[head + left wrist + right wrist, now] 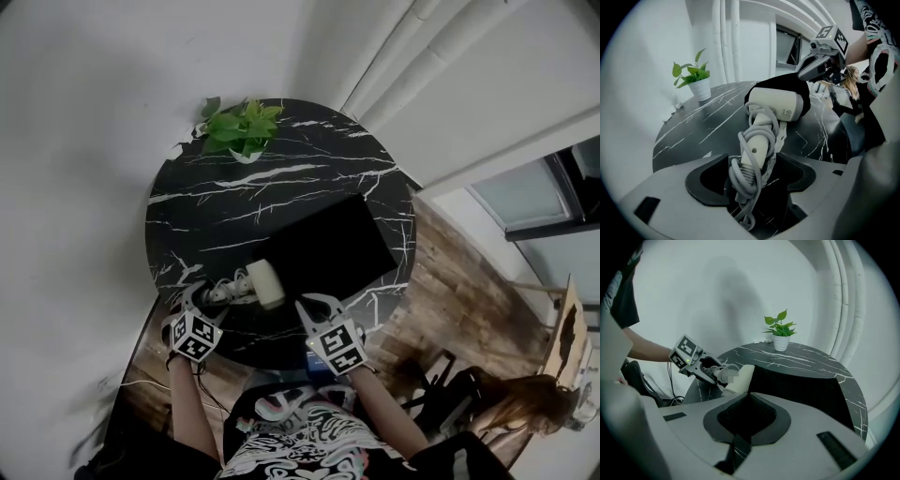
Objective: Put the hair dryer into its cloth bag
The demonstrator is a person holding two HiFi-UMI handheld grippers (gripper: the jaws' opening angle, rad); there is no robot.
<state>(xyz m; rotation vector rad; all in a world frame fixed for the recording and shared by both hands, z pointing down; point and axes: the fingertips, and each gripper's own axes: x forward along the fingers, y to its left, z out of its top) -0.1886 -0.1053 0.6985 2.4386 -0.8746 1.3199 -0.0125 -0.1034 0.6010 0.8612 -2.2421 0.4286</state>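
The white hair dryer [264, 283] lies near the front left of the round black marble table [234, 206], with its grey cord wound round the handle [757, 150]. My left gripper [757, 183] is open, and the handle lies between its jaws with a gap on each side. The black cloth bag [328, 248] lies flat just right of the dryer, and the dryer's barrel [780, 103] rests against it. My right gripper [314, 305] is shut on the bag's near edge [787, 82], which rises toward its tips. The bag's mouth is hidden.
A small potted plant [239, 131] stands at the table's far edge by the white wall. Wooden floor [450, 291] lies to the right, where a person with long hair [525, 403] sits low. Cables [141, 384] trail on the floor at left.
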